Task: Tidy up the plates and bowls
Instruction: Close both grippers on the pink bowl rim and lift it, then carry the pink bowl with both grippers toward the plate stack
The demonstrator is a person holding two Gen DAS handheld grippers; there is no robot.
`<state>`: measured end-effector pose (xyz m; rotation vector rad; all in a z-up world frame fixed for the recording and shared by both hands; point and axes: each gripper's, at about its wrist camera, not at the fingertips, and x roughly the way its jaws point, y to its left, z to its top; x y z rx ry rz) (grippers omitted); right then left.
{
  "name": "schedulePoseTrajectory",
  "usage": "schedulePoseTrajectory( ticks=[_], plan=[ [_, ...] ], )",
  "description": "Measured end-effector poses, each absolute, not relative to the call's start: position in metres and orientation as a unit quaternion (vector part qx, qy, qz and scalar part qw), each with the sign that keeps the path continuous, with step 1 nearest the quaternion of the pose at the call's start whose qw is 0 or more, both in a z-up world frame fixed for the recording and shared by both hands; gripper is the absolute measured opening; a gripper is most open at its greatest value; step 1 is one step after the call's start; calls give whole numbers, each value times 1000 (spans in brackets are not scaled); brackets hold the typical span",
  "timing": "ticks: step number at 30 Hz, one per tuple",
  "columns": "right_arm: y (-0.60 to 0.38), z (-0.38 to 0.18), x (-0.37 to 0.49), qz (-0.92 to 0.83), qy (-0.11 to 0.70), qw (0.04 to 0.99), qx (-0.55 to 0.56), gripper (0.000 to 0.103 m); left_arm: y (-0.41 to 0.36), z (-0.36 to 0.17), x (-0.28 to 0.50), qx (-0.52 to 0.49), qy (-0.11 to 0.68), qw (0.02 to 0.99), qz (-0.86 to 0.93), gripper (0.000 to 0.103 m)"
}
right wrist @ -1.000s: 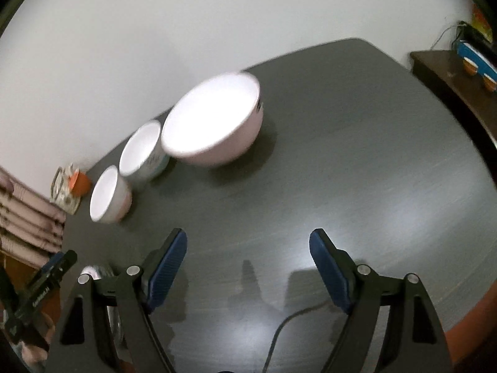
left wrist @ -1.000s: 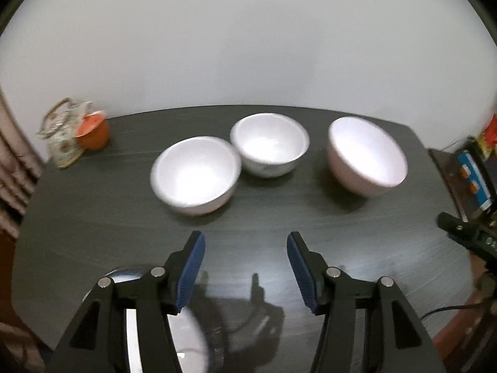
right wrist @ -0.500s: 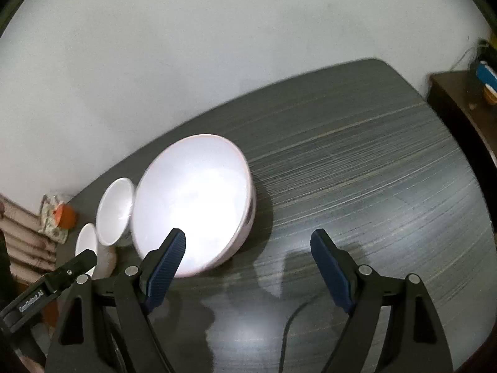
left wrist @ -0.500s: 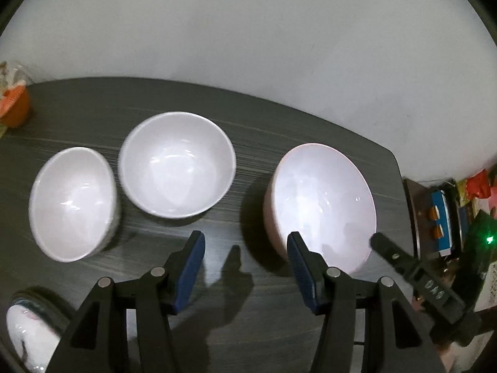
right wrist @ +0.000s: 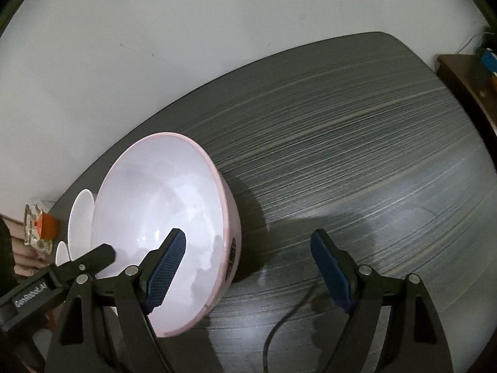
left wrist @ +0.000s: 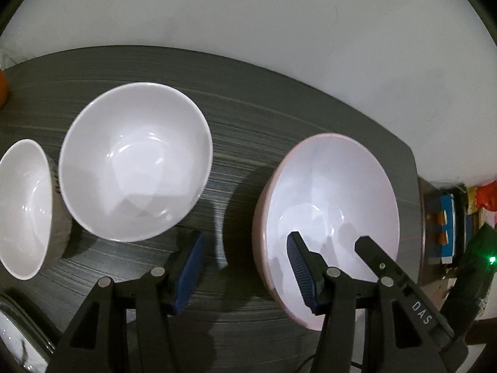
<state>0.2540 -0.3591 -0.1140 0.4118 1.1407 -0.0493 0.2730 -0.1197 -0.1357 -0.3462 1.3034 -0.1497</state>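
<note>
Straddling the rim of a pink bowl (right wrist: 161,217), mouth upward, both the left gripper (left wrist: 245,267) and right gripper (right wrist: 248,267) gape wide, gripping nothing. Dark streaked table (right wrist: 357,143), white wall (right wrist: 155,31)

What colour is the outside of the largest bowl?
Pale pink outside, white inside. The largest bowl shows its outer wall best in the right wrist view.

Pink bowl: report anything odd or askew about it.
The large pink-rimmed bowl looks undamaged and empty, but both open tongs straddle its rim at once: the left tongs on the left side, the right tongs on the right.
</note>
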Motion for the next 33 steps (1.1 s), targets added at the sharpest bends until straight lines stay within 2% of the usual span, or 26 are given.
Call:
schedulePoseTrajectory(
  ticks=[2,9,14,24,33],
  plan=[
    [-356,-115,255,-23,536,821,194,78,-124,-139,276,-156,602,780,-72,56],
    [-351,-118,261,9,542,815,206,50,-134,-143,273,-149,600,781,-94,23],
    [-341,-116,257,23,544,814,202,30,-141,-142,268,-137,594,786,-100,19],
    [-340,-101,236,24,533,823,196,27,-133,-128,232,-140,597,783,-103,19],
    [-306,-87,180,43,533,822,195,27,-105,-101,175,-123,597,787,-97,19]
  ],
)
